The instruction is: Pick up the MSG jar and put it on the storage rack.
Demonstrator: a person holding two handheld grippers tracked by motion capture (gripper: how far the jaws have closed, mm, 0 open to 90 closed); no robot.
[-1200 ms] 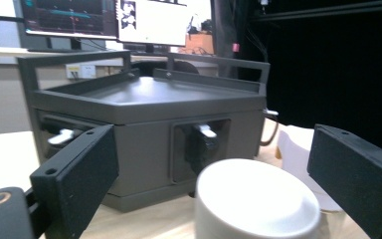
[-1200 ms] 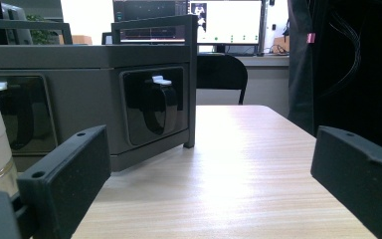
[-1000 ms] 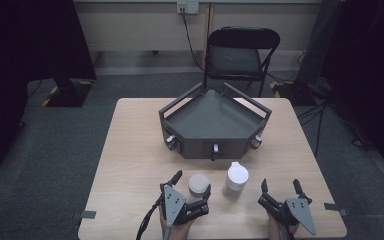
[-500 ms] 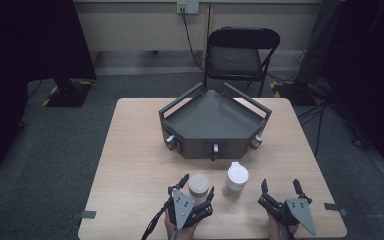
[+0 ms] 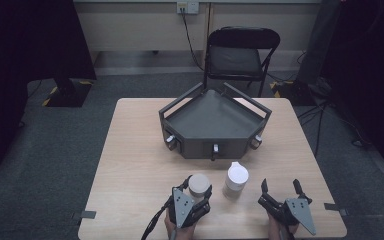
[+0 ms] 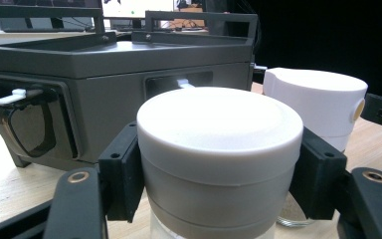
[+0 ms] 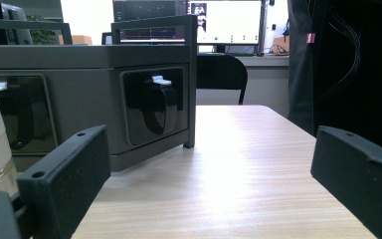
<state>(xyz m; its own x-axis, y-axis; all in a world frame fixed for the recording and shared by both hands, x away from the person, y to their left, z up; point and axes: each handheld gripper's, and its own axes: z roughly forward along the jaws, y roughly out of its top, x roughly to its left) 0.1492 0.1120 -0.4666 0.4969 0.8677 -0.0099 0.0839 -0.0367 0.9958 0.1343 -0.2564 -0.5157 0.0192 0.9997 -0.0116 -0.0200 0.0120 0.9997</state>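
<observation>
Left gripper (image 5: 198, 188): jaws have just been closing and now clamp a white-capped jar (image 5: 198, 184) from both sides. In the left gripper view the black pads (image 6: 124, 172) press flat against the jar's (image 6: 220, 159) wall just under the cap; the lower part of the jar looks clear. Jar upright on the table, near the front edge, left of centre.

Just beside it on the person's right: a second white container (image 5: 235, 180), with a small spout-like lip on its lid, upright, not touching the jar. The left gripper view shows it (image 6: 314, 104) behind and to the right of the held jar, a small tan dot on its side.

Right gripper (image 5: 281, 187): jaws spread wide, nothing between them. It rests low near the front right corner of the table, apart from the spouted container. In the right gripper view bare wood lies between the two jaws.

Beyond both containers, mid-table: a dark grey angular tray-topped box (image 5: 213, 124) with raised rails and small latched windows in its front faces (image 7: 155, 107).

Light wooden table (image 5: 130, 165). Behind its far edge, a black folding chair (image 5: 240, 55); grey carpet all around.
</observation>
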